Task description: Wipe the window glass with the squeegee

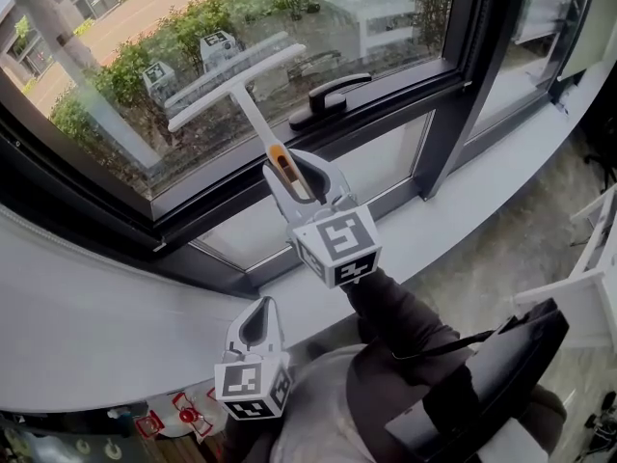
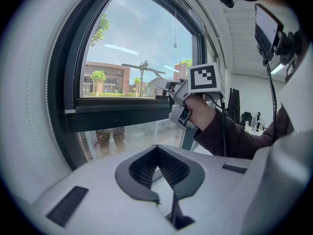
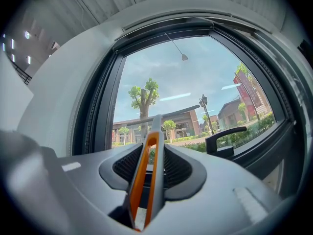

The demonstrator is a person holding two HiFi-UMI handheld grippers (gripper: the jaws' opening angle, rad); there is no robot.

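My R hand-held gripper clamps the squeegee handle, blade up at the window glass; L hand-held gripper closed, empty.

The squeegee is smooth white plastic with an orange inlay, the glass glossy and mirroring, the frame matt dark, and the right gripper and left gripper matt grey plastic with ribbed black pads.
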